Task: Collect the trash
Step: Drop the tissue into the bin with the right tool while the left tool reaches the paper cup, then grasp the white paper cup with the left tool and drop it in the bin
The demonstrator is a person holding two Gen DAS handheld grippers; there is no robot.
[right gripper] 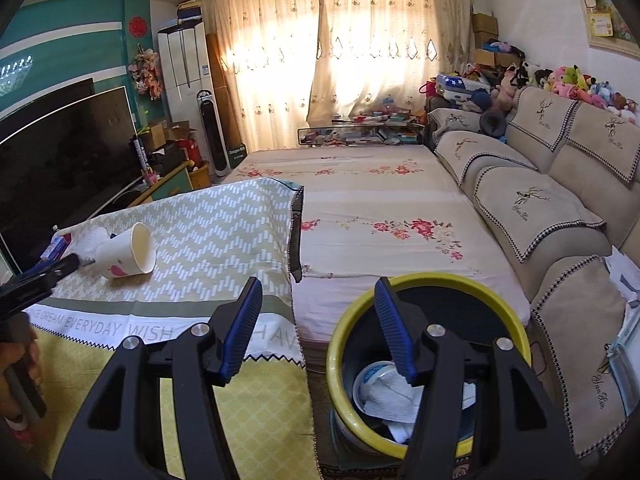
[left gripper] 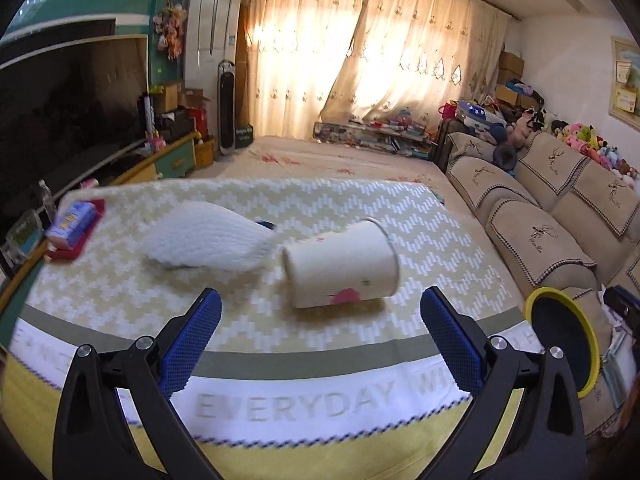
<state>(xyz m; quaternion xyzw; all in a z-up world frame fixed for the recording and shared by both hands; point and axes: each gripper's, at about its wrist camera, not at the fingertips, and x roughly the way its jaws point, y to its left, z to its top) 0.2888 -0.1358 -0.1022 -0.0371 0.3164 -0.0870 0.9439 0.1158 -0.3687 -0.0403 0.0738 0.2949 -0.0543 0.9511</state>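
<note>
Paper cup [left gripper: 342, 266] lies tipped just ahead of left hand-held gripper [left gripper: 320, 304].

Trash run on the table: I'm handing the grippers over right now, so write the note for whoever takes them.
Left gripper: jaws open, empty, facing the paper cup.
Right gripper: jaws open, empty, above the yellow-rimmed bin.
Done: crumpled white paper and other waste lie in the bin.
Left: the cup, tipped on its side on the tablecloth, and the white foam net behind it.

Dark television [right gripper: 60, 160] left, drawn curtains [right gripper: 340, 60] behind, plush toys [right gripper: 576, 80] along sofa [right gripper: 560, 208].
</note>
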